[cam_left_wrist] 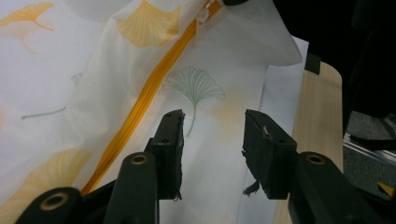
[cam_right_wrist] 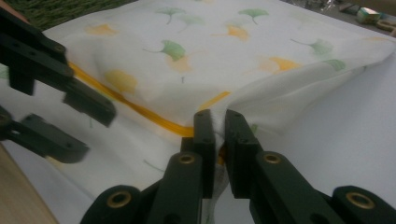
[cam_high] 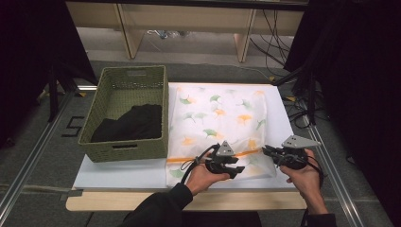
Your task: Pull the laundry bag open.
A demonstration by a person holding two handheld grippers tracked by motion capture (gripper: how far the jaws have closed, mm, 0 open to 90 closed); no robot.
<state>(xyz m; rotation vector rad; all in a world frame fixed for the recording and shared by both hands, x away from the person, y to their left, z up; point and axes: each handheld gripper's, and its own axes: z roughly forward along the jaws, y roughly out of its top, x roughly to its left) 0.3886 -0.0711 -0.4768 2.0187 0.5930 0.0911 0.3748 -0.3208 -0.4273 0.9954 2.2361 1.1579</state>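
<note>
Your right gripper is clamped on the orange zipper at the near right corner of the leaf-print bag, probably to hold it tight. Your left gripper hangs over the bag beside the zipper, jaws apart, nothing between them. The bag lies flat, just right of the green basket; its zipper runs side to side.
</note>
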